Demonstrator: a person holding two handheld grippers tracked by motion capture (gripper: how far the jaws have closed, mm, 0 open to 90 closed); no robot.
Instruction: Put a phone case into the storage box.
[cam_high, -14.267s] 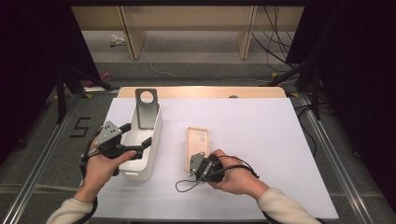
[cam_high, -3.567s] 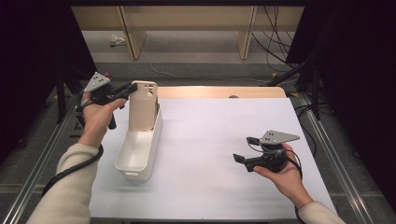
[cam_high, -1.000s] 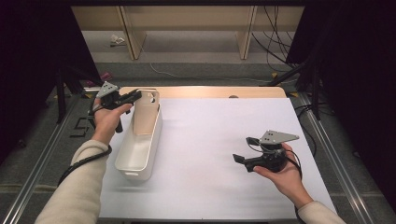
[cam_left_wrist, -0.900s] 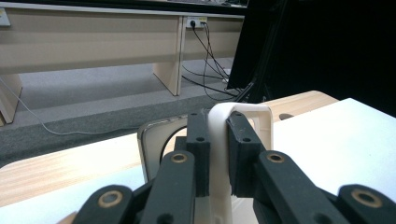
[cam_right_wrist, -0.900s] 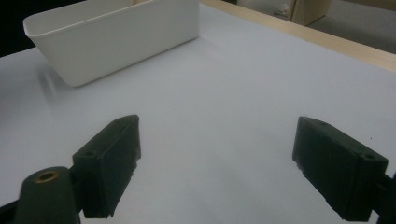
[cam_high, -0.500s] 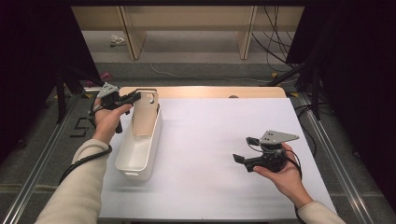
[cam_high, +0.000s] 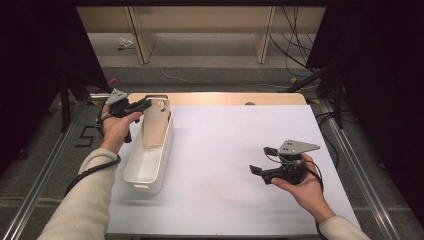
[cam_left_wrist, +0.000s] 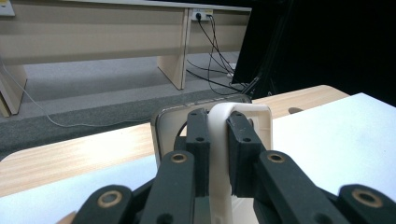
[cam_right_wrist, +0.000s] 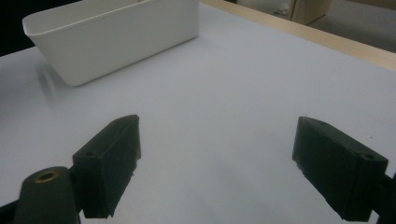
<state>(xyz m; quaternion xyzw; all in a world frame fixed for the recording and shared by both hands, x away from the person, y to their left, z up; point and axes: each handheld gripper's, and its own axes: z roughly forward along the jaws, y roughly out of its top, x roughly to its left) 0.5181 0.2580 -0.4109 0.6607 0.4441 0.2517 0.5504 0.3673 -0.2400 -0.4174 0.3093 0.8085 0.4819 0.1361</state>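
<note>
The left gripper (cam_high: 144, 104) is clamped on the top edge of a cutting board (cam_high: 155, 122), which leans inside the far end of the white bin (cam_high: 145, 172) at ten o'clock on the table (cam_high: 225, 150). The step in hand looks like settling the board into the bin; next, that grip needs to let go cleanly. The right gripper (cam_high: 262, 160) rests at four o'clock, jaws spread and empty.
</note>
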